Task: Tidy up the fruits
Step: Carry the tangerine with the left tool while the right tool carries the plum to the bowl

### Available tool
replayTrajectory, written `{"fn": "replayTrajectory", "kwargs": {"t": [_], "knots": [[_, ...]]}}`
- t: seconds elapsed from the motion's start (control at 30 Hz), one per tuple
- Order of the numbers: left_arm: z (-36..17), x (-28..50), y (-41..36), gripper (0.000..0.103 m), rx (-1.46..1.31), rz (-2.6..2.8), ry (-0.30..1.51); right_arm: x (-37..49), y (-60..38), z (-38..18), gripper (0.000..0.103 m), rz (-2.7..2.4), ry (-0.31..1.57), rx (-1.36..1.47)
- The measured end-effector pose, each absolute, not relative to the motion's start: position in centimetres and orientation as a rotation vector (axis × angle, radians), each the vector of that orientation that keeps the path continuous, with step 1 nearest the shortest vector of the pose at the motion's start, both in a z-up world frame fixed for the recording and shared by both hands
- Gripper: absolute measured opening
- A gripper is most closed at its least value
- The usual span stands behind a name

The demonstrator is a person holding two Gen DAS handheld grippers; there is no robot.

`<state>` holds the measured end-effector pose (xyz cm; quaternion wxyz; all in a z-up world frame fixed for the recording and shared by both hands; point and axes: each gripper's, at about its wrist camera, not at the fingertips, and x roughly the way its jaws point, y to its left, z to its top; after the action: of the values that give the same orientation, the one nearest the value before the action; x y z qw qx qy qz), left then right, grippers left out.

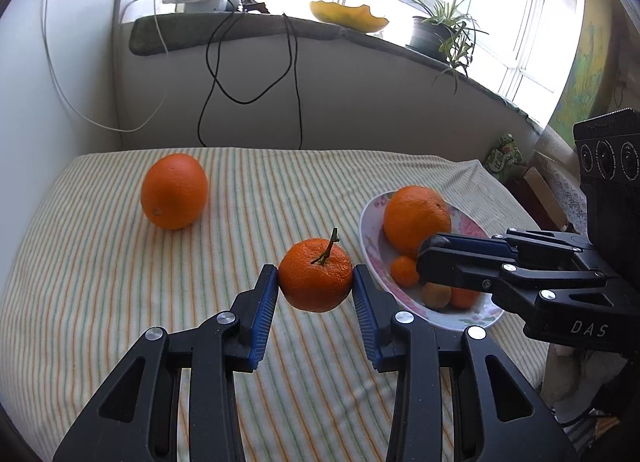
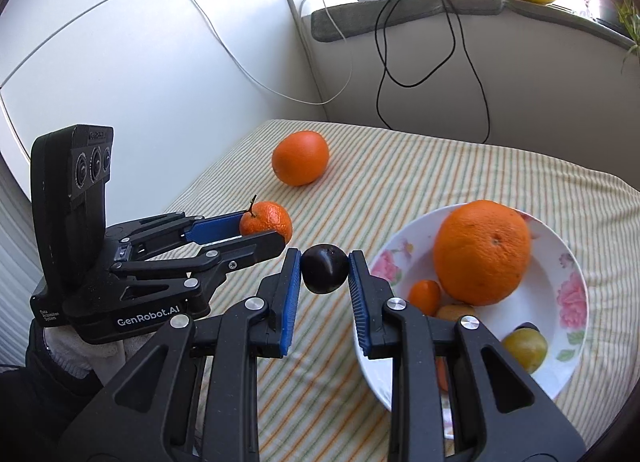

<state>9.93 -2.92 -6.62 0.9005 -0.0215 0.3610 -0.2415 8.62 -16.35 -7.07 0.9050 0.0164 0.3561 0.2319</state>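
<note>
1. The left tool [image 1: 315, 282] has its two blue-padded fingers [image 1: 264, 310] pressed against the sides of a stemmed mandarin [image 1: 315, 280], which it holds upright.
2. The right tool [image 2: 324, 270] is clamped on a dark plum [image 2: 324, 268], the pads touching both of its sides.
3. In the left wrist view the right tool reaches in from the right, fingers pointing left.
4. In the right wrist view the left tool comes in from the left, with a white-gloved hand [image 2: 80, 350] beneath its body.
</note>
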Motion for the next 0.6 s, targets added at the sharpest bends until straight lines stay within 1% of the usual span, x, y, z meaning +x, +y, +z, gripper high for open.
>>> {"fn": "replayTrajectory", "kwargs": {"t": [0.6], "knots": [[-7.1, 9.1, -9.4, 0.036, -0.003, -0.621, 0.784, 8.6, -25.0, -7.5, 0.025, 0.313, 0.723, 0.118]]}}
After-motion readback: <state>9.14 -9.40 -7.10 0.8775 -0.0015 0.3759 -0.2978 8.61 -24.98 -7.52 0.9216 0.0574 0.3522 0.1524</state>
